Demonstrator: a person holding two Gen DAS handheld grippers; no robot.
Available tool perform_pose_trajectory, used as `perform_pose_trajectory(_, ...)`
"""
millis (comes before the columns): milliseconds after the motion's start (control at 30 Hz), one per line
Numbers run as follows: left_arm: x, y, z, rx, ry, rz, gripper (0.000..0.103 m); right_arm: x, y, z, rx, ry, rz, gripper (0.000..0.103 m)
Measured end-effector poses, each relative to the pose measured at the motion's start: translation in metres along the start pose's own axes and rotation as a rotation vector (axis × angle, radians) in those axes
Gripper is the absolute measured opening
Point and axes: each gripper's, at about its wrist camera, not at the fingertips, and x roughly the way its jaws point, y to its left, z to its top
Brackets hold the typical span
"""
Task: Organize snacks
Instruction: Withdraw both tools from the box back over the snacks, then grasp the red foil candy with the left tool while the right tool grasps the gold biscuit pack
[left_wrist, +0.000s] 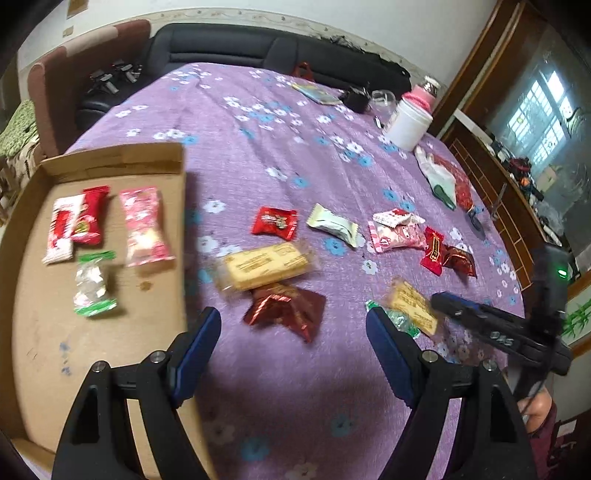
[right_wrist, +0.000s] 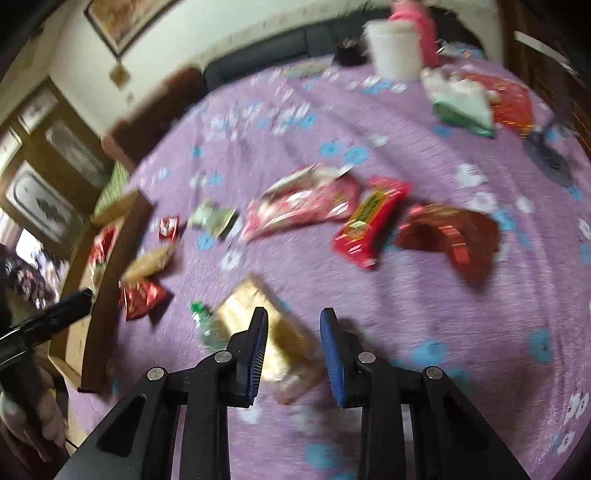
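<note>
Four wrapped snacks already lie in the cardboard tray (left_wrist: 22, 236) at your left: a red-and-white packet (left_wrist: 59, 236) overlapped by a red packet (left_wrist: 88, 218), a pink packet (left_wrist: 146, 229), and a clear packet with green ends (left_wrist: 92, 284); they lie flat and mostly apart, so judge the tray as the collection point, with much of its floor bare. Your left claw (left_wrist: 293, 328) is spread wide and carries nothing; it hangs over the purple flowered bench (left_wrist: 258, 155) beside the tray's near edge, aimed toward the dark red foil packet (left_wrist: 286, 310) and the yellow biscuit pack (left_wrist: 266, 266). Your right claw (right_wrist: 293, 328) is also released, its jaws straddling a gold-wrapped biscuit pack (right_wrist: 243, 306) on the bench, which suggests that pack is the next pick; contact cannot be confirmed because of blur. Beside it lies a small green-and-clear candy (right_wrist: 207, 325). Loose snacks remain scattered farther out, including a pink bag (right_wrist: 303, 203) and a red bar (right_wrist: 369, 221), so sorting appears well short of complete. A white jar (left_wrist: 408, 123) stands at the far edge, closed; its contents are not visible.
</note>
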Motion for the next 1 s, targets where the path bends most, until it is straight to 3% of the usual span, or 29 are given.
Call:
perform_pose_trajectory(167, 0.036, -0.013, 0.013, 0.034, 0.061, 0.069, 0.080, 0.002, -0.026, -0.006, 0.099, -0.059, 0.076, 0.033)
perform_pose_trajectory(267, 0.053, -0.019, 0.012, 0.062, 0.110, 0.071, 0.080, -0.004, -0.029, -0.004, 0.094, -0.088, 0.074, 0.038)
perform_pose_trajectory(400, 0.059, -0.038, -0.005, 0.087, 0.219, -0.134, 0.074, -0.005, -0.036, -0.006, 0.115, -0.079, 0.099, 0.042)
perform_pose_trajectory(567, 0.031, -0.046, -0.016, 0.097, 0.160, -0.158, 0.074, 0.001, -0.026, -0.005, 0.088, -0.058, 0.132, 0.042)
perform_pose_trajectory(700, 0.020, -0.039, -0.014, 0.121, 0.081, -0.086, 0.074, 0.007, -0.014, -0.005, 0.037, -0.048, 0.133, 0.042)
perform_pose_trajectory(833, 0.023, -0.044, -0.013, 0.203, 0.047, -0.048, 0.074, 0.013, 0.005, -0.005, -0.043, -0.046, 0.086, 0.042)
perform_pose_trajectory(1000, 0.041, -0.070, -0.017, 0.381, 0.042, 0.004, 0.074, 0.018, 0.037, -0.015, -0.207, -0.063, -0.046, 0.045)
